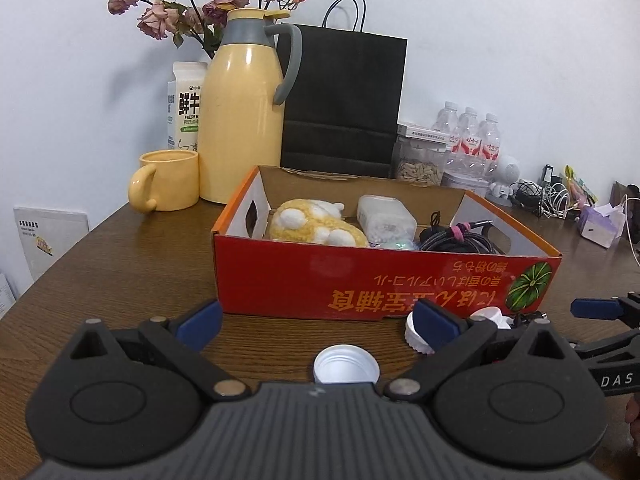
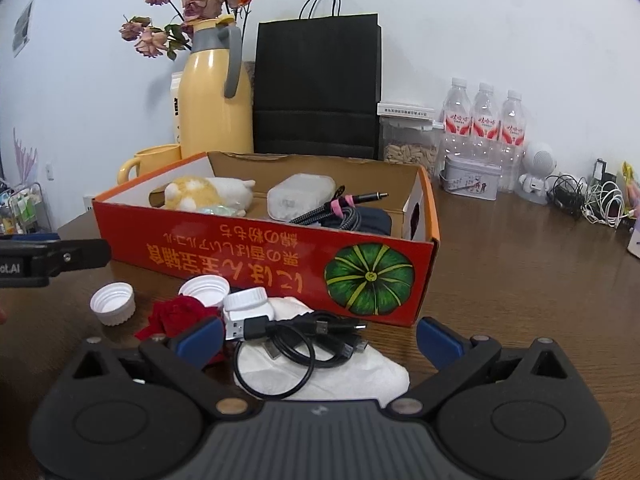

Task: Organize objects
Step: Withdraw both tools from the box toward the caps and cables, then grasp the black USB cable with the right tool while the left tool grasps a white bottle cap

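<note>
Right wrist view: the orange box [image 2: 256, 248] already holds a plush toy [image 2: 208, 192] and cables, while caps, a black cable [image 2: 296, 340] and a tissue [image 2: 360, 364] lie near it. The left gripper [image 1: 316, 324] and right gripper [image 2: 320, 334] both gape wide, empty.

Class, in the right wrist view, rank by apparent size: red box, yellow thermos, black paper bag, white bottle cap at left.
1. red box
2. black paper bag
3. yellow thermos
4. white bottle cap

Nearness enlarges the box.

Box [image 2: 256, 256] mid-table, plush toy [image 2: 208, 192] and cables [image 2: 340, 212] inside, caps [image 2: 113, 303], cable [image 2: 296, 340] before it, jug [image 2: 214, 100] behind.
</note>
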### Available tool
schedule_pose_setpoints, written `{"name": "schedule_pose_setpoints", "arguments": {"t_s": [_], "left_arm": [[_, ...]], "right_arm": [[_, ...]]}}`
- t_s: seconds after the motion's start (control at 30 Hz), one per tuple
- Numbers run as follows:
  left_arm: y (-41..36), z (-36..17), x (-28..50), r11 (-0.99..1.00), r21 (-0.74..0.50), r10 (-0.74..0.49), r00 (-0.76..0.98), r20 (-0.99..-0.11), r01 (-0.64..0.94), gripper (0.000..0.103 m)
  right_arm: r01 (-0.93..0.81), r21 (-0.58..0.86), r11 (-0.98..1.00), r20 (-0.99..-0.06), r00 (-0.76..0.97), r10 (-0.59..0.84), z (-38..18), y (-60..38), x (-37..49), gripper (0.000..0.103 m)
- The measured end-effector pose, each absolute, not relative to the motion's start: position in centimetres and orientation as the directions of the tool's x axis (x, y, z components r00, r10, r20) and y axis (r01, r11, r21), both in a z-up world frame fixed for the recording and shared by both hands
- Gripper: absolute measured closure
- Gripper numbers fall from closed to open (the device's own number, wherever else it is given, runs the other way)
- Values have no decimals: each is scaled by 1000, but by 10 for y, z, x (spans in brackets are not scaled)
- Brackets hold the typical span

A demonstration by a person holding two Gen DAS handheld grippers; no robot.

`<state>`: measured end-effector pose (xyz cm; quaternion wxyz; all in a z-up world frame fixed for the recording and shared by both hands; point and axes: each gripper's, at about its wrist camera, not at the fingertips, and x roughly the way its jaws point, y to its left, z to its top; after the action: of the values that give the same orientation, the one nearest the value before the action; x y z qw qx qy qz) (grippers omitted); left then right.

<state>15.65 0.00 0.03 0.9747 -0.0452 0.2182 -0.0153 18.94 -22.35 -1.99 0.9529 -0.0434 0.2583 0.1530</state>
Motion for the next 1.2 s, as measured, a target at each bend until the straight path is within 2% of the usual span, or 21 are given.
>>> {"name": "schedule_pose_setpoints", "arguments": {"t_s": [0.17,0.33,0.57,0.77,0.93,1.07,1.2], "left_arm": [[0,0,157,995,-101,-55,901,-429,12,0],[0,0,159,995,-103,-59,898,-436,15,0],[1,0,159,994,-105,-58,897,-439,13,0],[1,0,159,995,-104,-56,896,-440,11,0],[1,-1,159,994,-105,-57,896,-440,12,0],[2,-1,159,994,-105,-56,896,-440,10,0],[3,-1,159,995,-104,-52,894,-445,6,0]], "right_arm": [[-337,-33,941,-497,822,277,-21,-215,182,13],[-352,-55,934,-494,823,281,-20,-208,178,36],[-363,-17,932,-492,814,308,-20,-208,182,39],[-365,-63,929,-520,806,282,-22,-190,186,40],[-358,-65,932,-512,813,276,-22,-191,185,56],[-359,-71,931,-502,819,277,-21,-192,183,61],[-360,-70,930,-488,826,283,-20,-192,181,71]]}}
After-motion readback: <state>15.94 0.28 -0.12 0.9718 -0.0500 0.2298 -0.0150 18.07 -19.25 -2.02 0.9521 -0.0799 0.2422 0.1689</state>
